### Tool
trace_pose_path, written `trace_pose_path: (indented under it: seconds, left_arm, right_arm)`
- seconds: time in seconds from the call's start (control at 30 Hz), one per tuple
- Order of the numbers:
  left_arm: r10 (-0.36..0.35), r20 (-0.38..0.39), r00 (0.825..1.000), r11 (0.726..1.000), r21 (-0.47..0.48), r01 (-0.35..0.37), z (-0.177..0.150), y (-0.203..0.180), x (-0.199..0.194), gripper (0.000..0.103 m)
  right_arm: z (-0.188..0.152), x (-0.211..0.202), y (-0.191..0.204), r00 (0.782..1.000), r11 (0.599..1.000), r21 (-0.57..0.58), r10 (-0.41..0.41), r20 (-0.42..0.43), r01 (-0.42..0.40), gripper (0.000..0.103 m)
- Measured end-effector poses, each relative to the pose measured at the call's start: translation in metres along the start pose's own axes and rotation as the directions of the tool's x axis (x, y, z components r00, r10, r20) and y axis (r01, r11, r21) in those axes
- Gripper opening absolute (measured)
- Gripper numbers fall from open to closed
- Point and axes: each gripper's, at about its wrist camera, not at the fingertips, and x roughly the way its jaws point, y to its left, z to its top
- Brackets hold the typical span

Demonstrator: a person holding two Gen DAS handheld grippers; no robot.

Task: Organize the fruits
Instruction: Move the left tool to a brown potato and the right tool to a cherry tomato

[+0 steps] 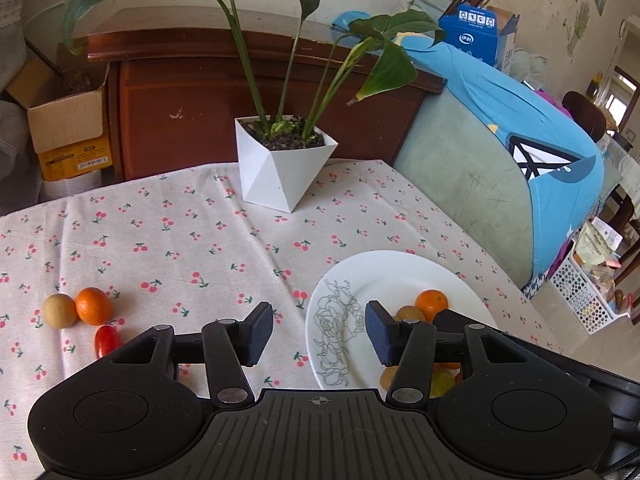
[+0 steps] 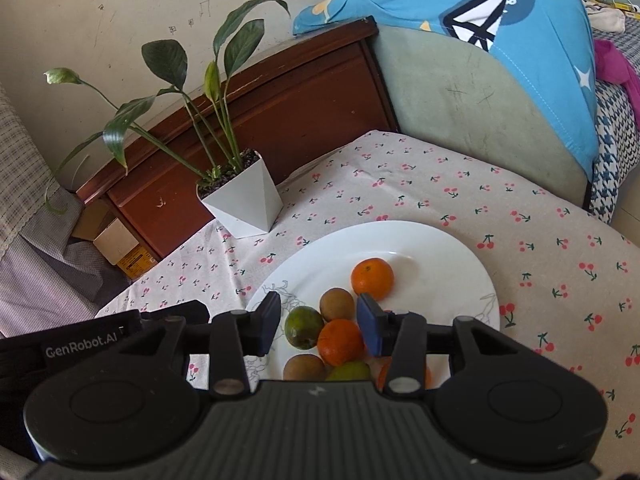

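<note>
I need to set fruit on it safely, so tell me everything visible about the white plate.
The white plate is round, glossy and ceramic-looking, with a grey line drawing of roses along its left rim. It lies flat on the cherry-print tablecloth, right of the potted plant. Several small fruits, orange, brown and green, cluster on its near half; the far half is bare.

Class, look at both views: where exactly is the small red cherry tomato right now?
Only the left wrist view shows the small red cherry tomato: at lower left on the cherry-print tablecloth, just below the orange mandarin.
</note>
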Motion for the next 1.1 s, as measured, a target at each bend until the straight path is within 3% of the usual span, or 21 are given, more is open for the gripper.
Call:
trace_pose_path:
  seconds: [0.23,0.33,0.43,0.77,0.93,1.1]
  left_arm:
    - [0.073,-0.005,0.997,0.997,-0.038,-0.074,0.004,0.033,-0.019,0.05]
    - [0.103,0.007,0.995,0.992,-0.075,-0.102,0.005,0.051,-0.029,0.057]
    - [0.142,0.015,0.99,0.984,-0.106,-0.14,0.007,0.069,-0.037,0.058]
    - [0.229,-0.002,0.973,0.954,-0.199,-0.225,0.014,0.118,-0.049,0.058]
    - [0.246,-0.017,0.969,0.938,-0.249,-0.243,0.014,0.14,-0.043,0.056]
    - [0.272,-0.032,0.962,0.936,-0.225,-0.272,0.011,0.149,-0.032,0.055]
  right_arm:
    - [-0.007,0.007,0.028,0.997,0.994,-0.072,0.075,-0.035,-0.078,0.045]
    - [-0.011,0.01,0.041,0.993,0.987,-0.116,0.102,-0.053,-0.107,0.047]
    - [-0.016,0.014,0.055,0.989,0.978,-0.158,0.127,-0.071,-0.137,0.047]
    - [-0.031,0.031,0.09,0.964,0.94,-0.234,0.215,-0.158,-0.248,0.048]
    - [-0.044,0.044,0.103,0.952,0.922,-0.272,0.222,-0.21,-0.275,0.048]
    - [-0.055,0.056,0.112,0.949,0.909,-0.31,0.207,-0.24,-0.277,0.047]
